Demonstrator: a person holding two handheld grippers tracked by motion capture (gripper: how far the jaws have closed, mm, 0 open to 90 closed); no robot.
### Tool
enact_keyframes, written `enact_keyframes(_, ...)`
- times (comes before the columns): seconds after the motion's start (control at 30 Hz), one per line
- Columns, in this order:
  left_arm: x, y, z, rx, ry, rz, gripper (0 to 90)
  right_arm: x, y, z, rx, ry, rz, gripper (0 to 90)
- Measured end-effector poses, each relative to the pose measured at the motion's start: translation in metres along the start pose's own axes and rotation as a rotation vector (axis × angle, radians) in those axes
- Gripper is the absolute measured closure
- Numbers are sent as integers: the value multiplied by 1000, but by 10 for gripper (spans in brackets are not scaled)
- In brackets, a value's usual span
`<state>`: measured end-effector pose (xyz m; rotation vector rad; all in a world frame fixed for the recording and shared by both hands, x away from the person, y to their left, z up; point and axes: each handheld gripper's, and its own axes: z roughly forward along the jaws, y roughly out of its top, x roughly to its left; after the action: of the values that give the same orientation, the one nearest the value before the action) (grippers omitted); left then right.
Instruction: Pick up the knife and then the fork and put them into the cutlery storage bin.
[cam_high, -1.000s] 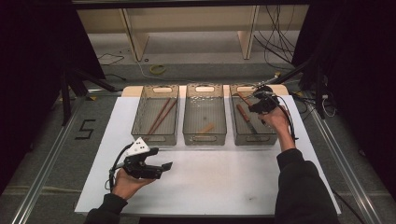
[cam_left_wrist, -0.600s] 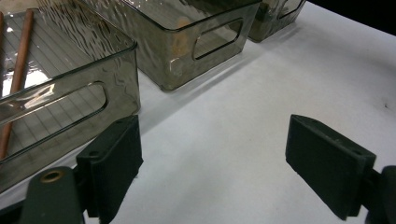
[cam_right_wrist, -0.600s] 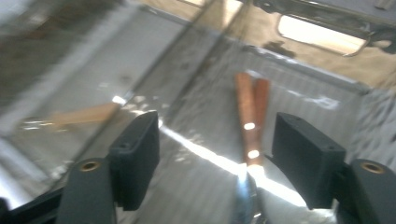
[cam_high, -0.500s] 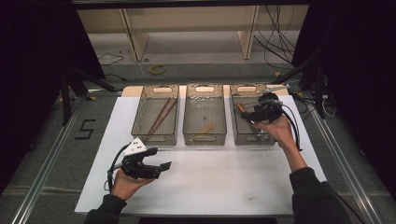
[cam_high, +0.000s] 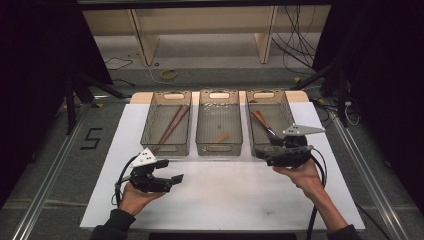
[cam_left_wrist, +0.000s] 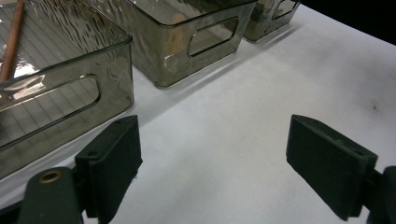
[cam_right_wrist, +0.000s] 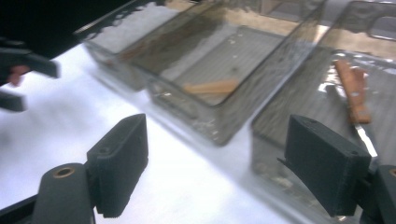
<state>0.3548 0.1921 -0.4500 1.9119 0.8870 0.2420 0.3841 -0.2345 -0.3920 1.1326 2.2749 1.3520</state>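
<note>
The left gripper (cam_high: 172, 179) was held low over the white table sheet (cam_high: 225, 195), jaws spread wide and empty, as the left gripper view confirmed with bare sheet between its pads (cam_left_wrist: 112, 154). Ahead of it and slightly to its left stood the left bin (cam_high: 150, 140), a smoky clear plastic tray with a handle slot, holding two long reddish-brown chopsticks (cam_high: 170, 127) laid slantwise; in the left gripper view one stick was cut off by the frame's top edge. The middle bin (cam_high: 202, 142), between the two grippers, held a single short tan piece (cam_high: 221, 137), too small to identify. The right gripper (cam_high: 262, 151) hovered at the near end wall of the right bin (cam_high: 252, 135), jaws likewise parted and holding nothing, pointing toward the left gripper. Just beyond it, inside that bin, lay a knife (cam_high: 264, 124) with a brown wooden handle and a dark blade; its blade tip was hidden beneath the gripper's grey plate. The right gripper view was motion-blurred, so the bin walls and the blade's outline were hard to make out.
</note>
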Motion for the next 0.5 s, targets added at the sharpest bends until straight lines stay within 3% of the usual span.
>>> enact_keyframes(0.2, -1, -1, -2, -18, -23, -19, 175, 17, -20, -11, -43, 50, 5, 207)
enact_keyframes(0.5, -4, -4, -3, -18, -41, -18, 175, 28, -49, -15, -82, 32, -3, 202)
